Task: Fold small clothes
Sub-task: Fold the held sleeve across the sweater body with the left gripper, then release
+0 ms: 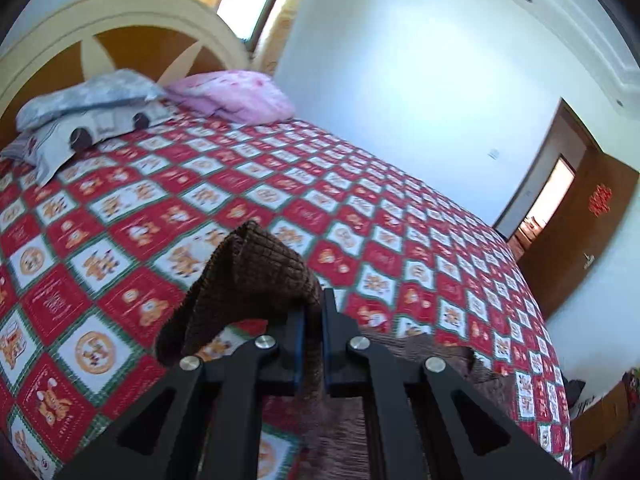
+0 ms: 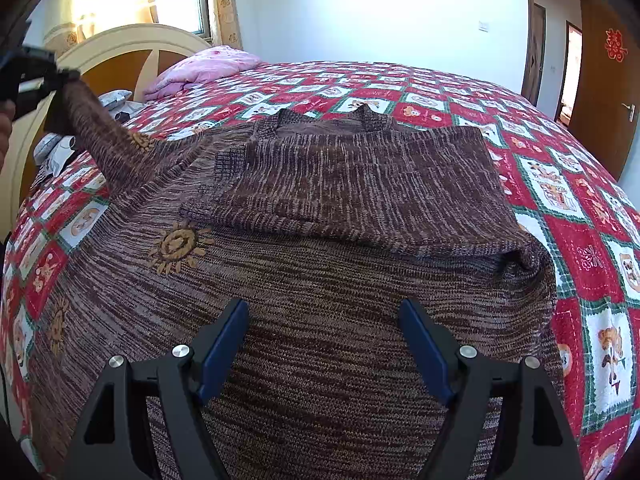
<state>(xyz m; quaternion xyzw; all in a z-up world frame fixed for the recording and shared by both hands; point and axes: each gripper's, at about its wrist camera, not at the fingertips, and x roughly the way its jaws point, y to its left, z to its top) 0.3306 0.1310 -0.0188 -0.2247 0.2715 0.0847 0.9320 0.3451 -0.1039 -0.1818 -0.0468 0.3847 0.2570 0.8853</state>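
1. A brown knitted sweater (image 2: 320, 208) lies spread over the red, white and green patterned bedspread (image 2: 580, 248), filling the centre and lower part of the right wrist view.
2. Its right sleeve is folded across the chest, in the middle of that frame; small orange sun motifs show on the left side of the knit.
3. The left gripper (image 1: 314, 320) has its jaws closed tight on the cuff of the other sleeve (image 1: 256, 276), which bunches up over the fingers at lower centre of the left wrist view.
4. In the right wrist view this same gripper (image 2: 66, 76) sits at the upper left, the sleeve stretched up to it from the bed.
5. The right gripper (image 2: 324, 344) is spread wide and grips nothing; it is at the bottom centre of its frame, above the sweater's lower body.
6. A pink pillow (image 1: 236, 96) and a grey one (image 1: 88, 98) rest near the cream headboard (image 1: 132, 12), upper left.
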